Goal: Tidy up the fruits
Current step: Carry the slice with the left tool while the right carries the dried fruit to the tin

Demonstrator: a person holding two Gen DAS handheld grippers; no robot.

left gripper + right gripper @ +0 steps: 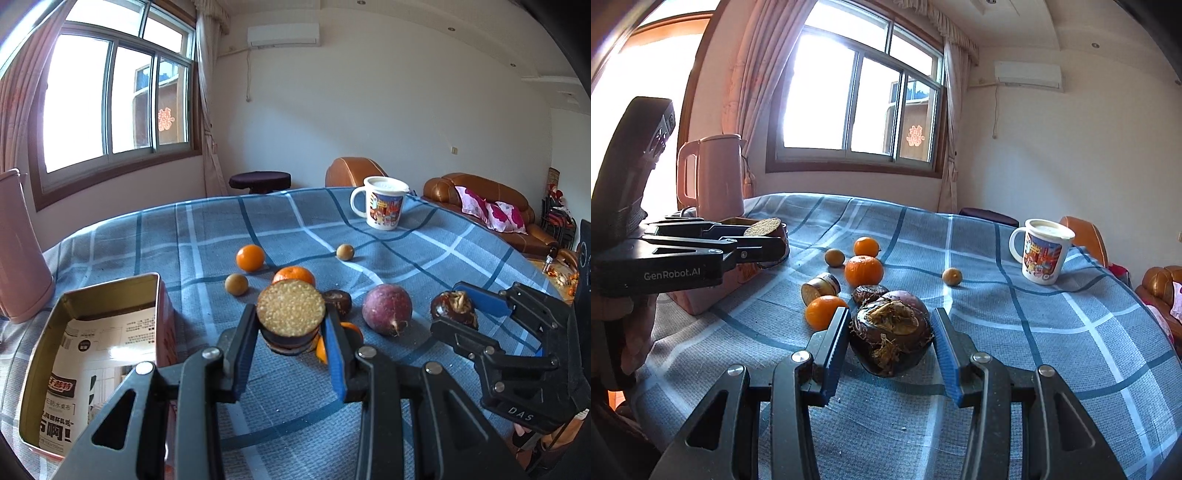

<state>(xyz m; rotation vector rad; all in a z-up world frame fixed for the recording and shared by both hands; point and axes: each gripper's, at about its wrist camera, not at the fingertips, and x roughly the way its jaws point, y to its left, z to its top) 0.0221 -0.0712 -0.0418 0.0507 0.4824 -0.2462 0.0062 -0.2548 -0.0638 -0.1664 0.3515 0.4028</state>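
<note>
Our left gripper [291, 332] is clamped on a dark-skinned cut fruit piece with a pale grainy face [291, 314], lifted clear of the blue checked tablecloth [424, 254] and just beside the open rectangular metal tin [110, 291], probably where it belongs. Our right gripper [891, 343] pinches a dark brown, fibrous water chestnut [891, 332], likewise raised, we judge. Three bright oranges [863, 271] and small tan round fruits [952, 276] wait on the cloth beyond.

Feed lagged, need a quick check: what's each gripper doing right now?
Left gripper: shut on a dark round fruit piece with a pale cut face.
Right gripper: shut on a dark brown husky round fruit.
</note>
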